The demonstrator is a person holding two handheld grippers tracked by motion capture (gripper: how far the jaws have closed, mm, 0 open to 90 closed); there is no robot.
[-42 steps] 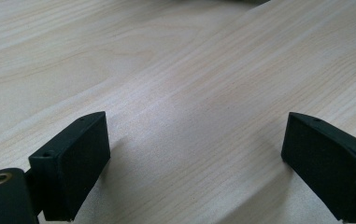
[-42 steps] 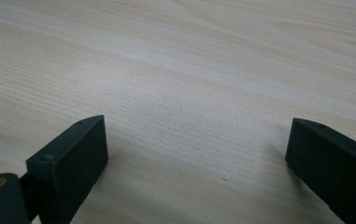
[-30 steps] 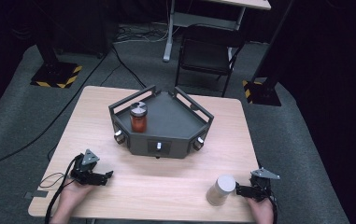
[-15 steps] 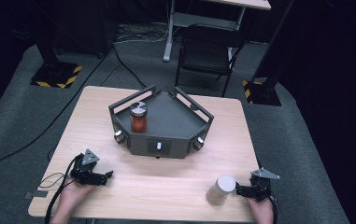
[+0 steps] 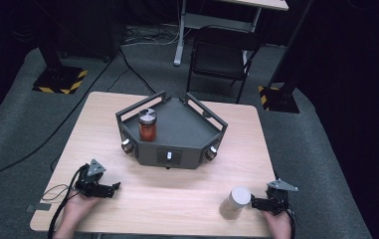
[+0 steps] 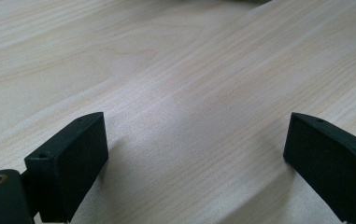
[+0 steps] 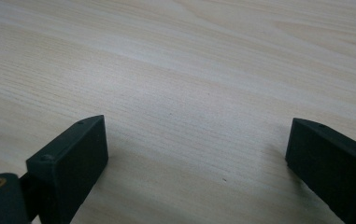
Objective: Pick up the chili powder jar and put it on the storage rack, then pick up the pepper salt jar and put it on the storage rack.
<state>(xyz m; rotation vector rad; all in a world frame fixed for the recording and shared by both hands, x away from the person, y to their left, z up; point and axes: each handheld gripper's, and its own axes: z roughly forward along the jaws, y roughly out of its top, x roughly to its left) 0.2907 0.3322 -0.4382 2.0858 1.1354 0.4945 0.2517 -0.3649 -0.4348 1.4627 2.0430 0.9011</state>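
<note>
left tongs [image 5: 108, 188]: in my left hand [image 5: 80, 206], near-left part of the surface [image 5: 177, 194]. Jaws wide apart, nothing between them, bare wood under them in the left gripper view.
right tongs [image 5: 254, 202]: in my right hand [image 5: 278, 225], near-right corner of the surface. Jaws wide apart in the right gripper view, bare wood between the pads, nothing clamped.
white cup [image 5: 235, 201]: upright on the surface, near-right, just left of my right tongs. Tips point at it; can't tell from the high view whether they touch it.
grey tray [image 5: 187, 130]: dark, angular, railed, sits mid-surface toward the far side, well apart from both tongs. Knobs along its near face.
red jar [image 5: 147, 125]: upright on the left part of the grey tray, silver lid on.
cable [image 5: 57, 191]: loops off the left tongs over the near-left edge of the surface.
chair [image 5: 222, 57]: dark, on the floor beyond the far edge.
</note>
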